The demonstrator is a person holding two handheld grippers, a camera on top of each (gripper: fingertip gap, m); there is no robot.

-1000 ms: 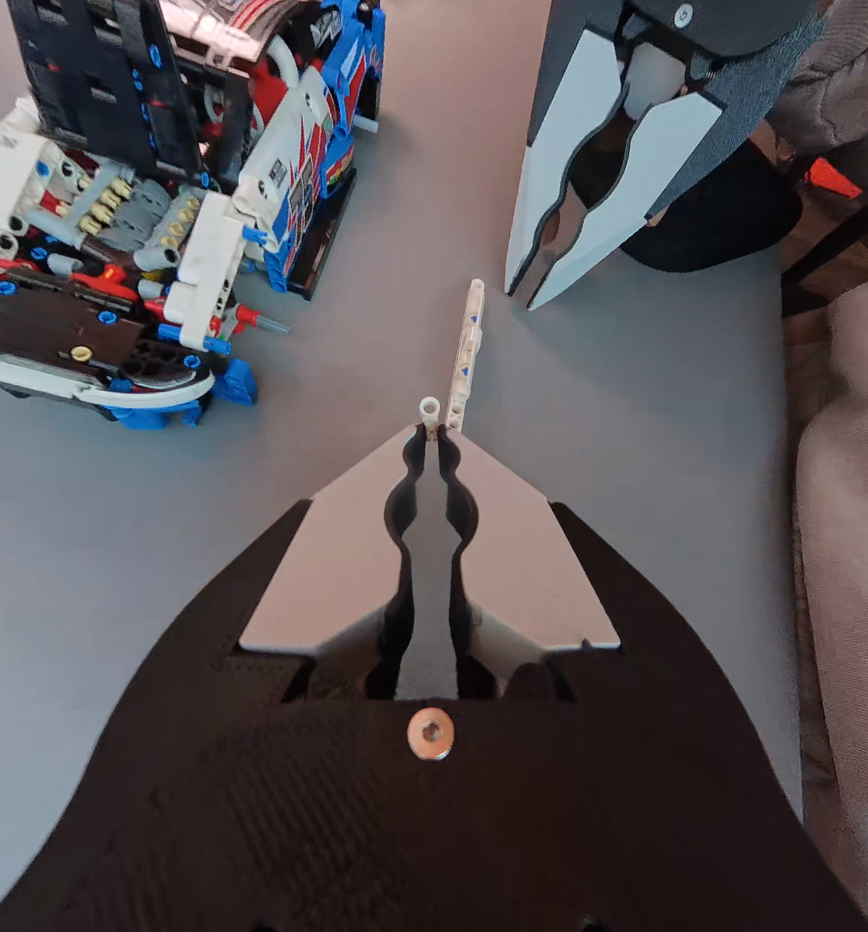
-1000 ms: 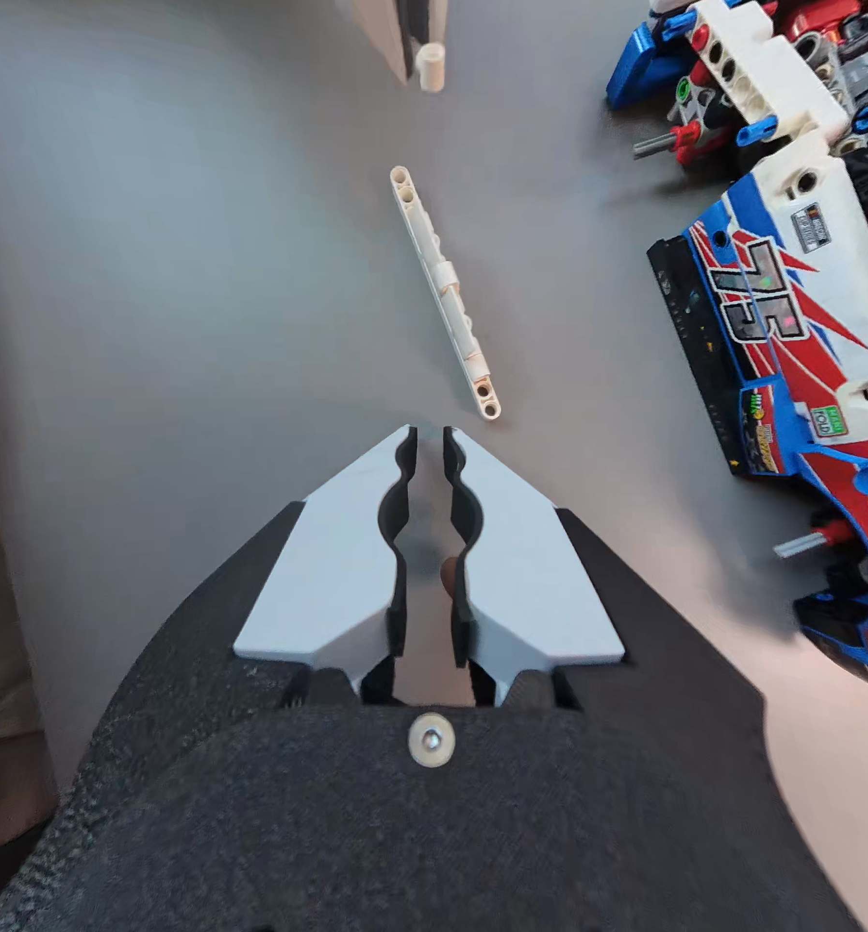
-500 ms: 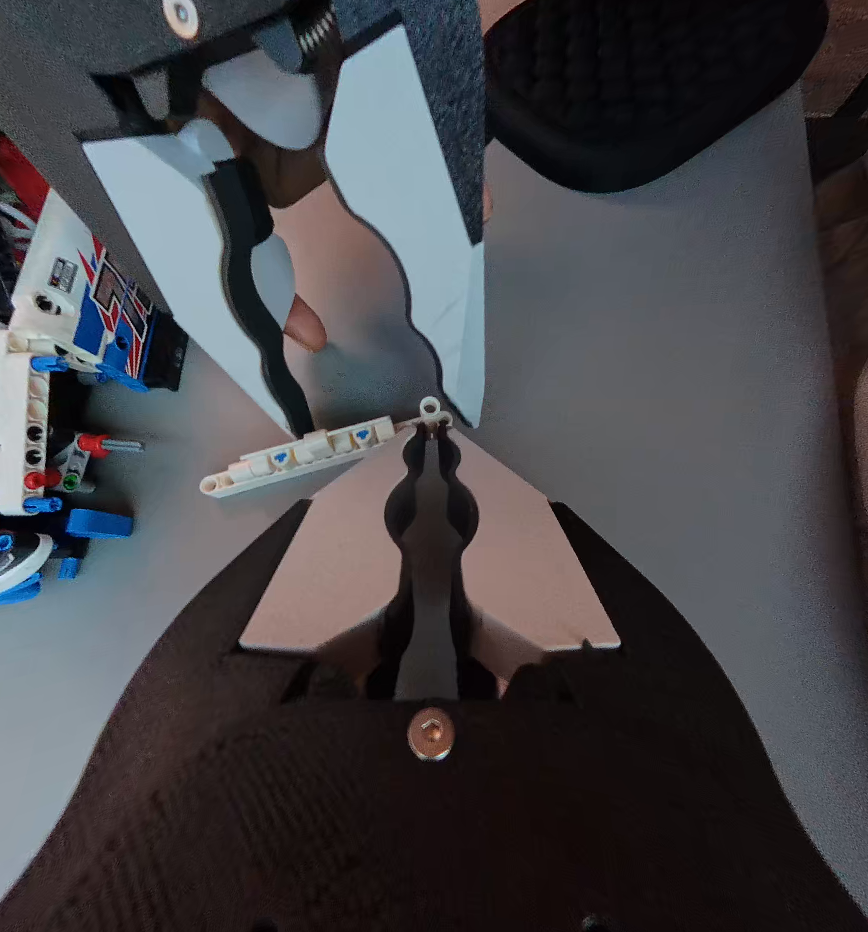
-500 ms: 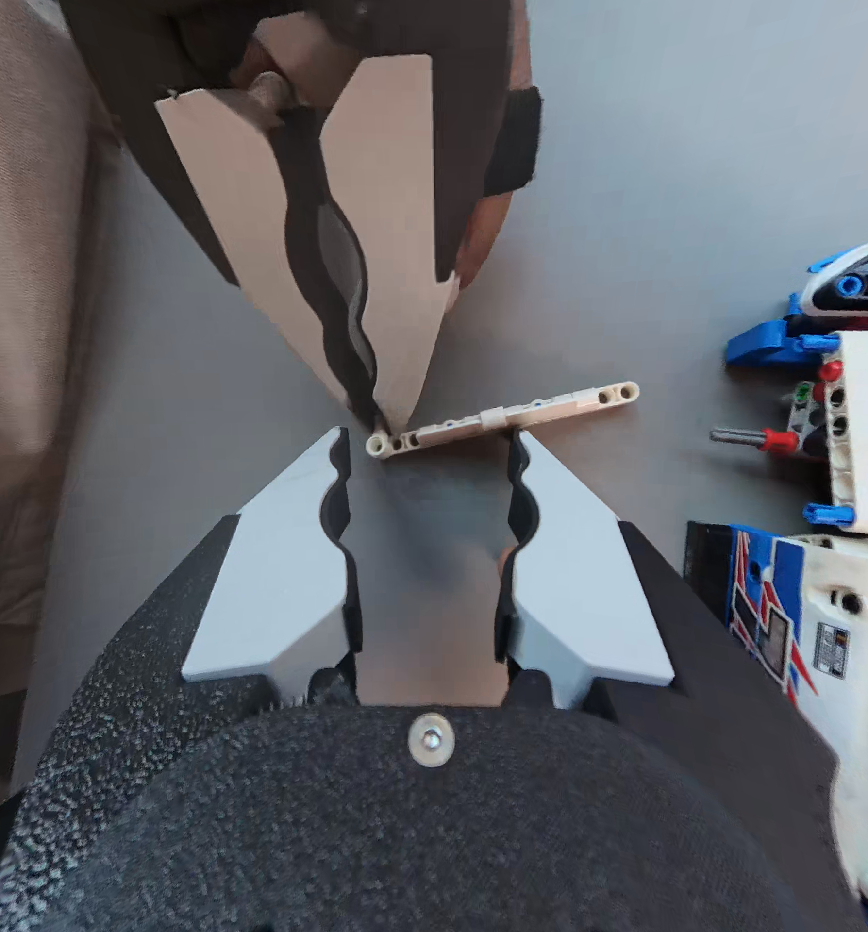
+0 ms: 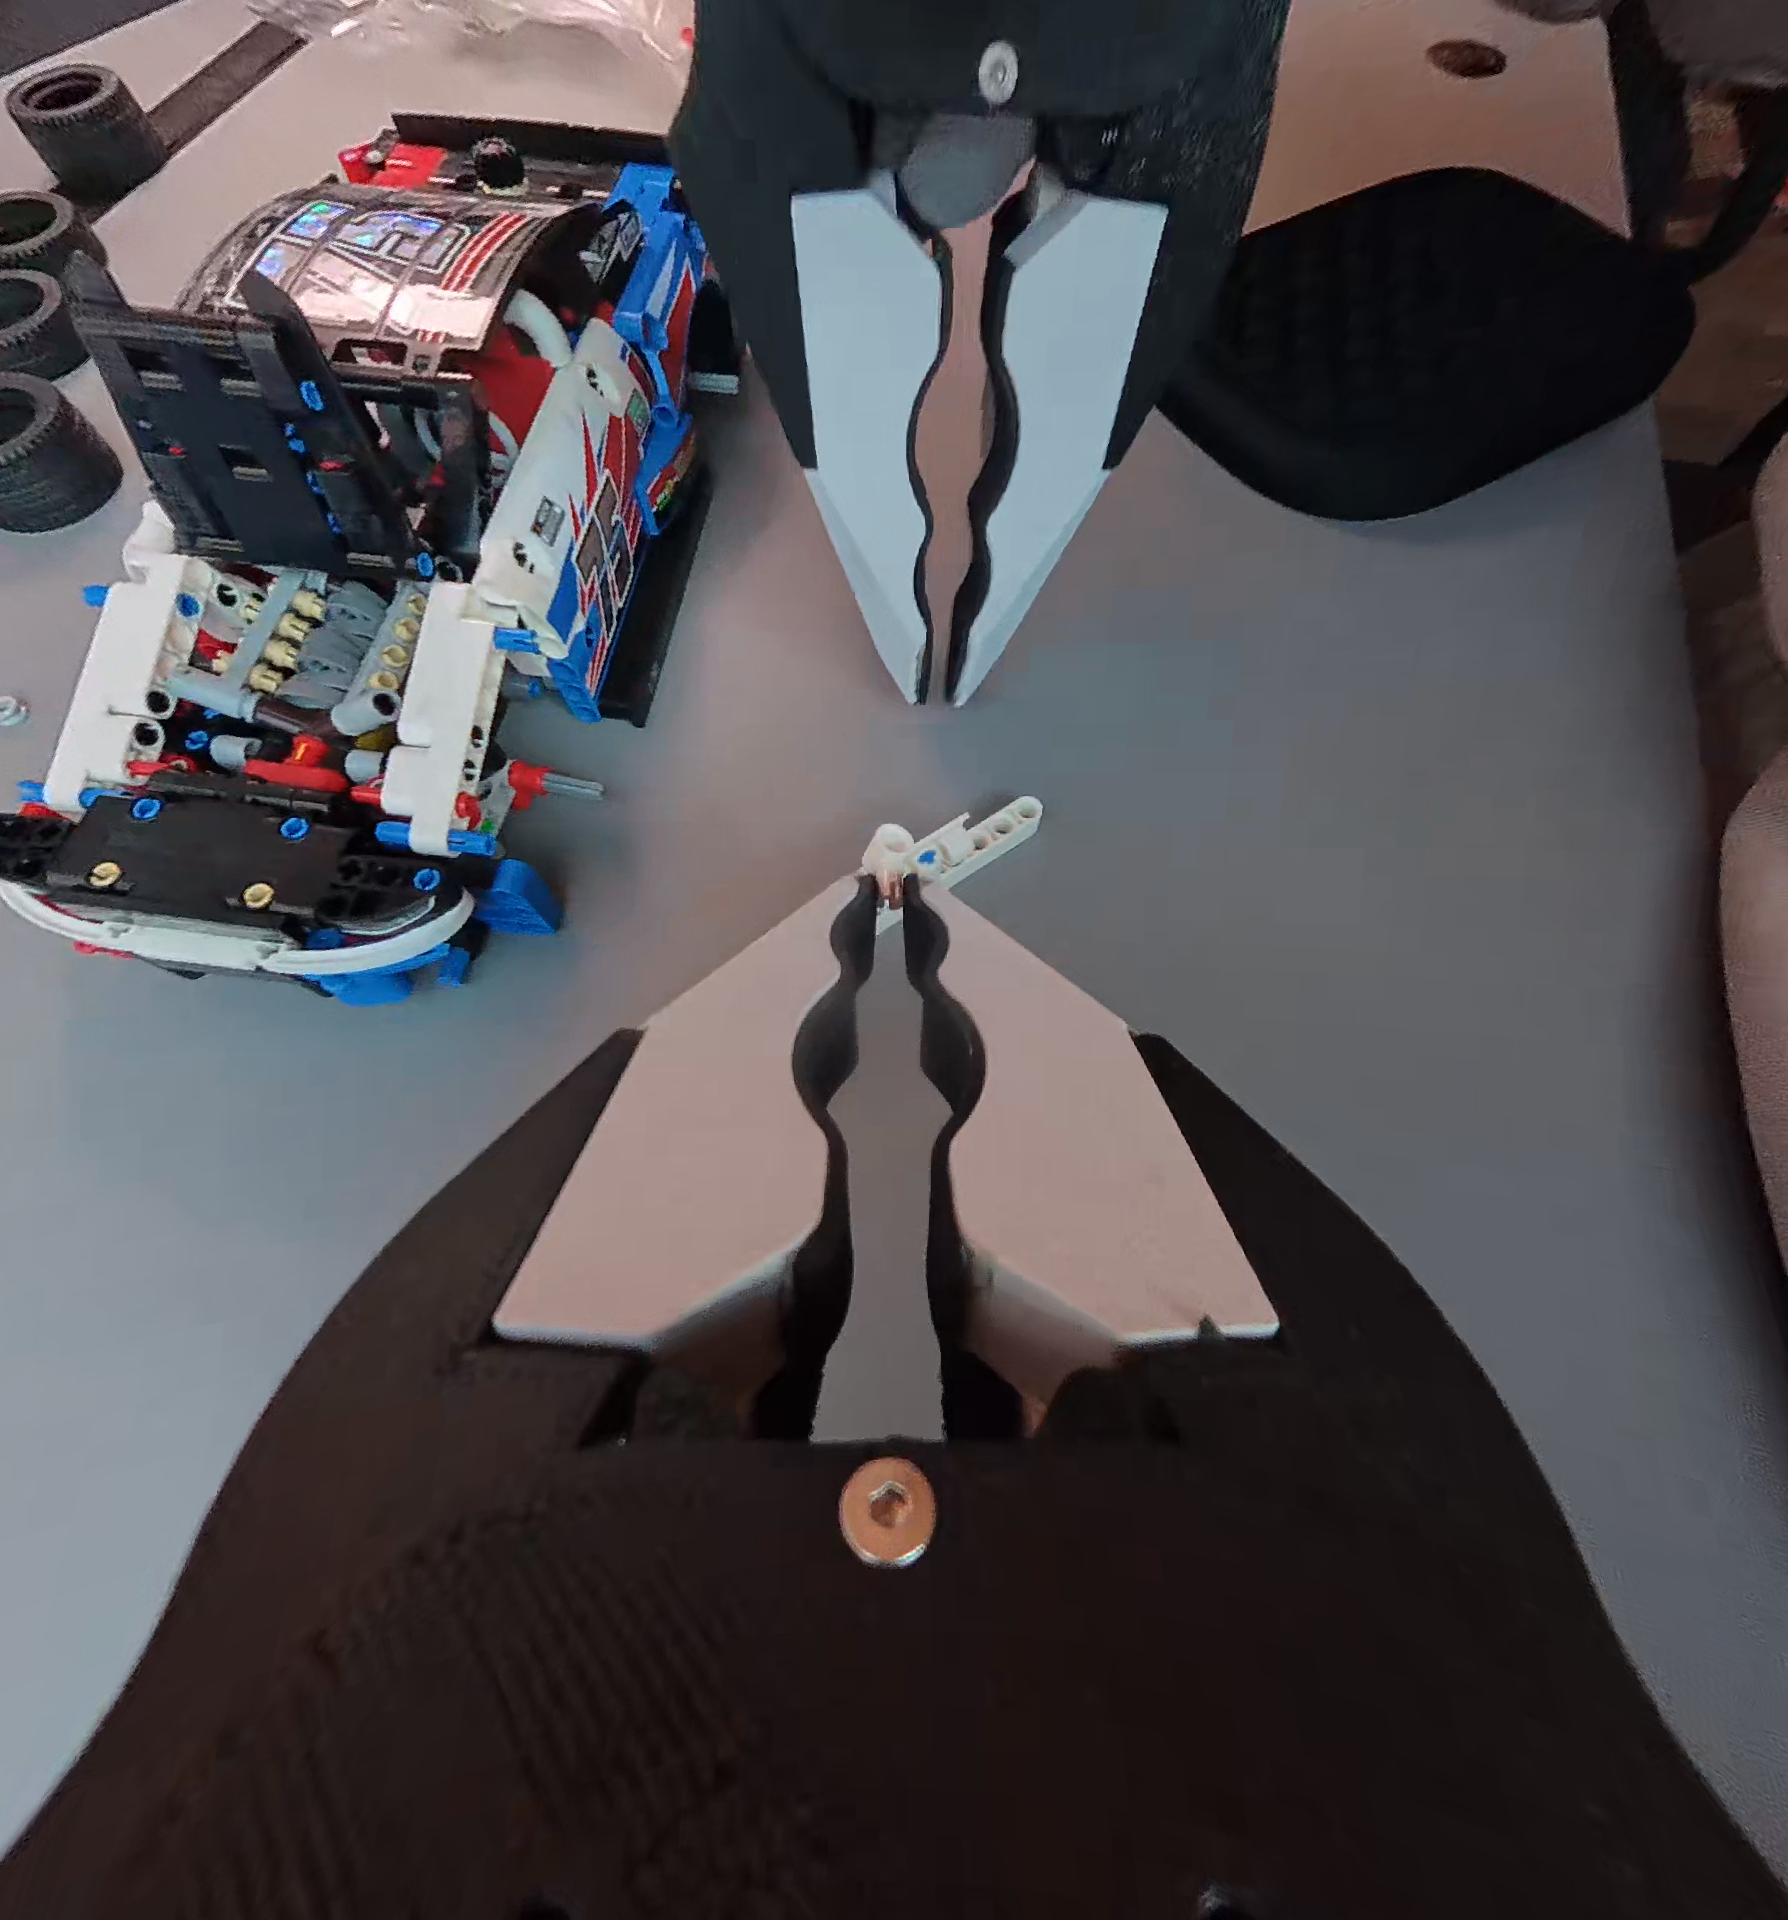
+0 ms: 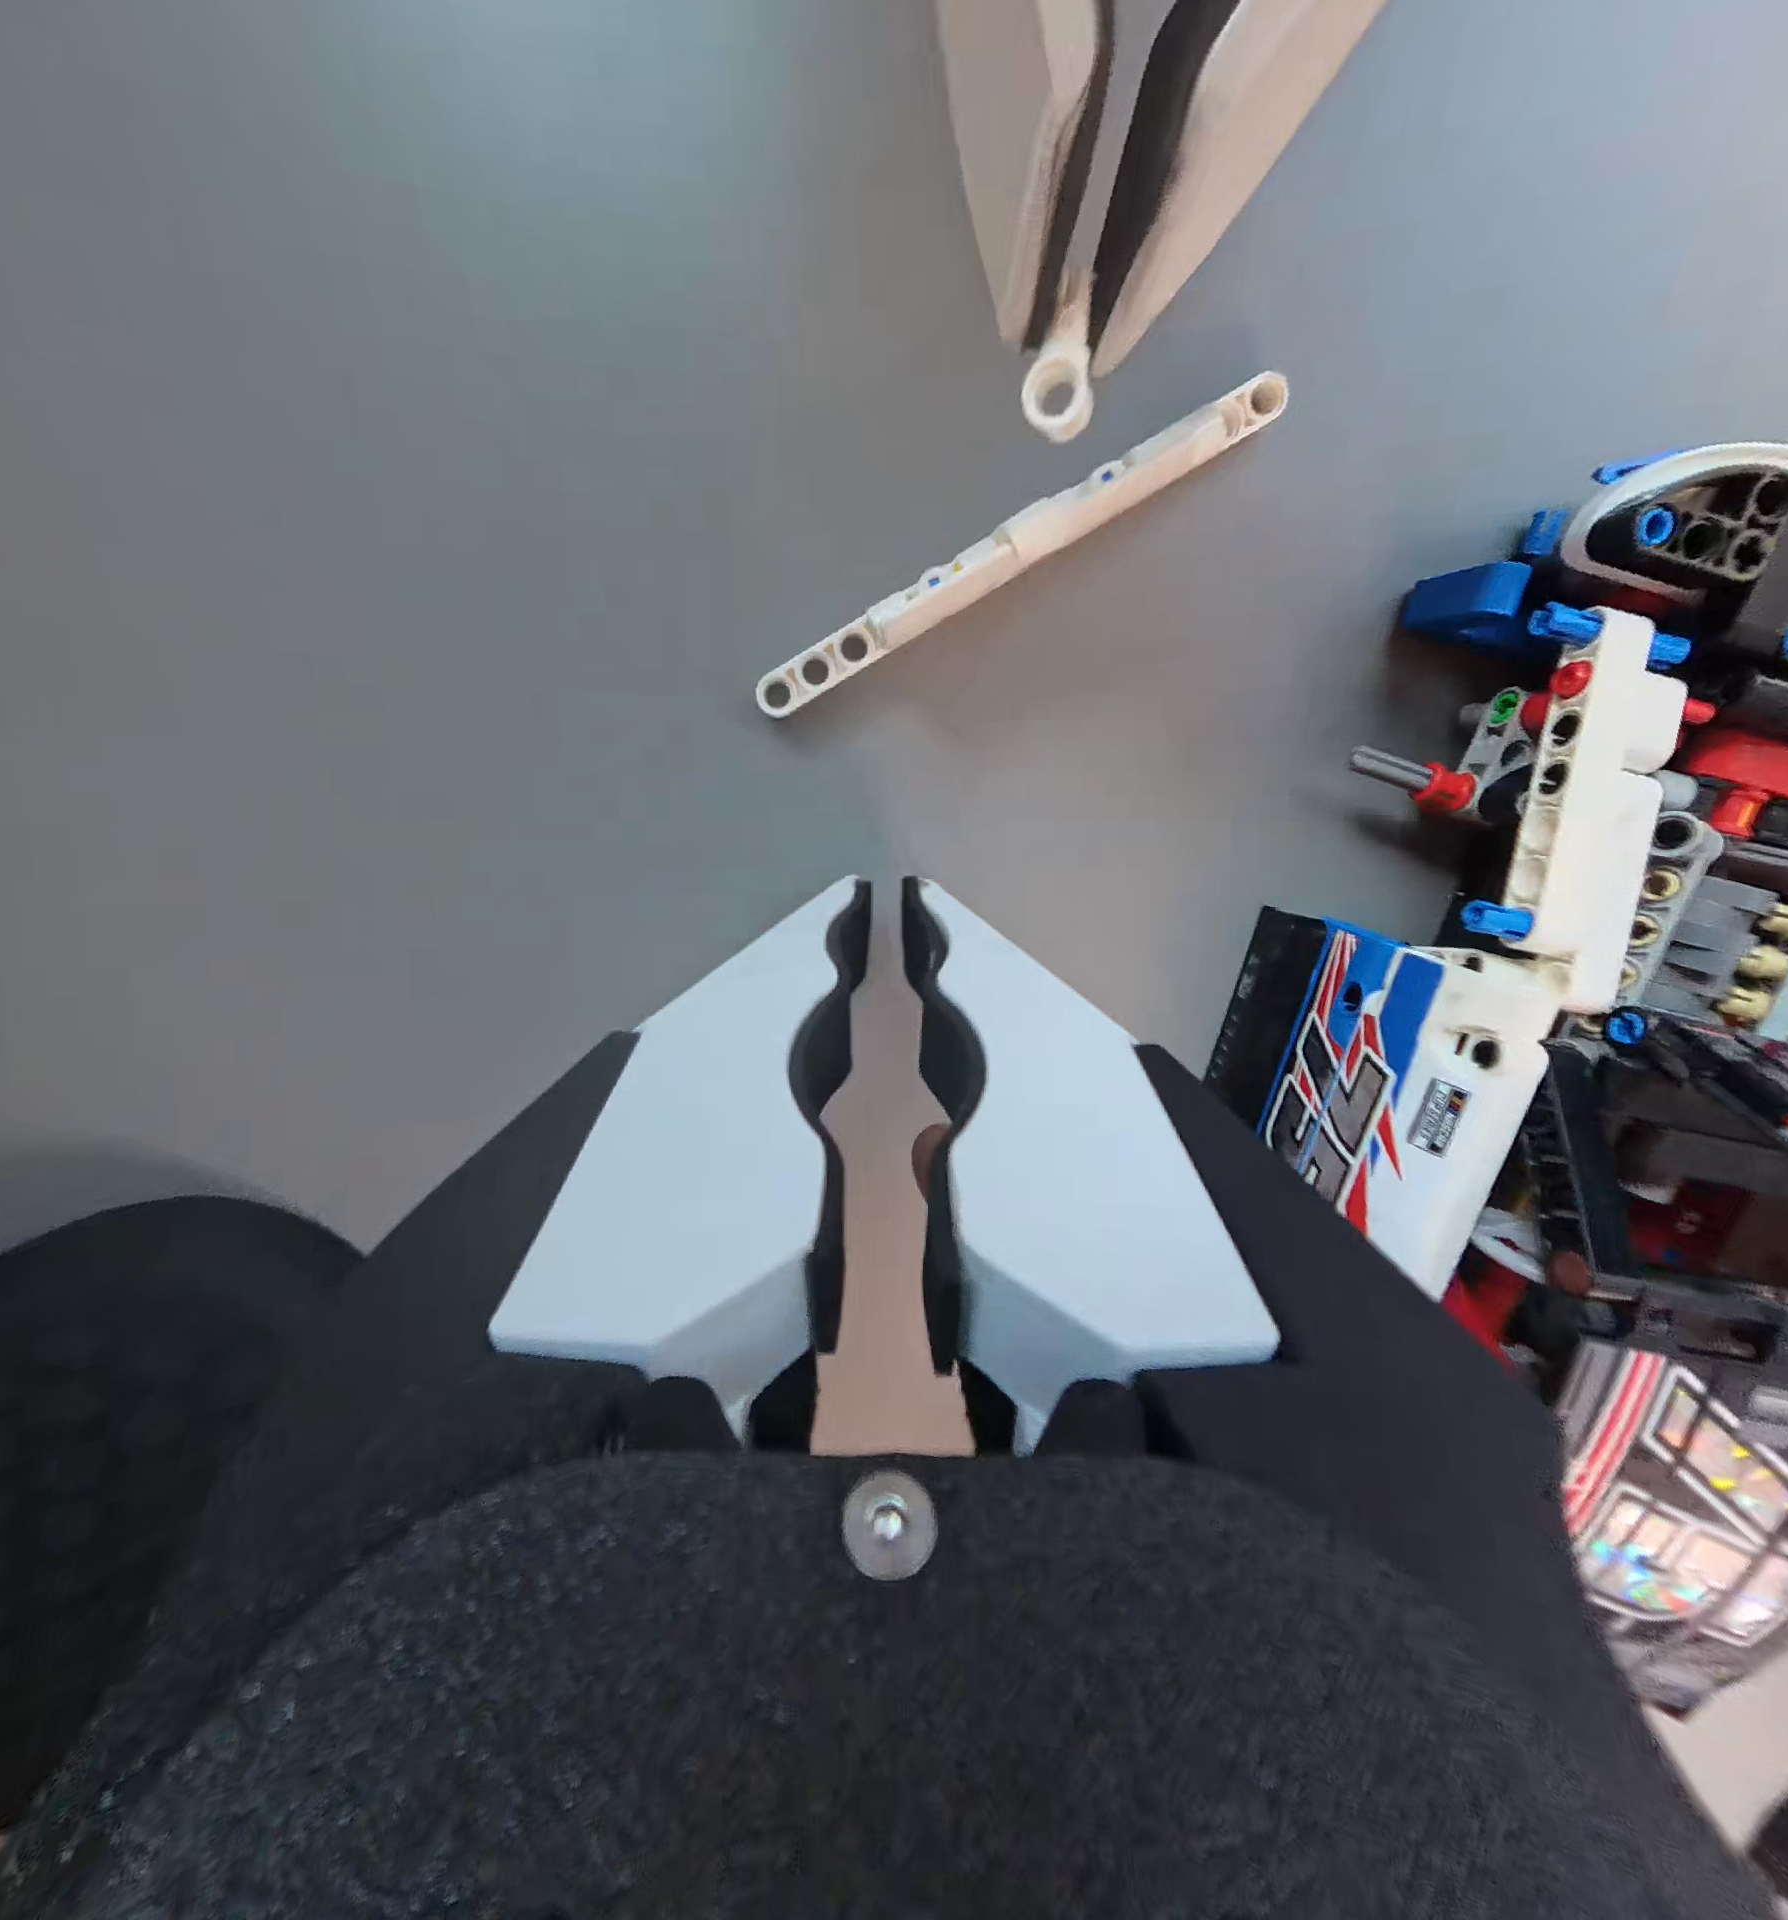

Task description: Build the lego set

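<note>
My left gripper [image 5: 887,885] is shut on a small white connector piece [image 5: 886,847] with a round ring end, held just above the grey table. It also shows at the top of the right wrist view [image 6: 1066,348], with the ring [image 6: 1058,400] sticking out of its tips. A long white beam [image 6: 1015,545] lies loose on the table right beside that piece [image 5: 983,836]. My right gripper [image 6: 885,883] is shut and empty, a short way back from the beam's near end; it hangs opposite the left one [image 5: 934,698].
The half-built red, white and blue lego truck [image 5: 350,540] stands left of the grippers, on the right in the right wrist view [image 6: 1596,935]. Black tyres [image 5: 17,312] and small loose parts lie at the far left. A black chair seat [image 5: 1430,343] is beyond the table edge. The gap from one gripper's tips to the other's is roughly 8 centimetres.
My right gripper was open around the beam; it has shut without it and pulled back. The beam has turned on the table. My left gripper still holds the white piece.
</note>
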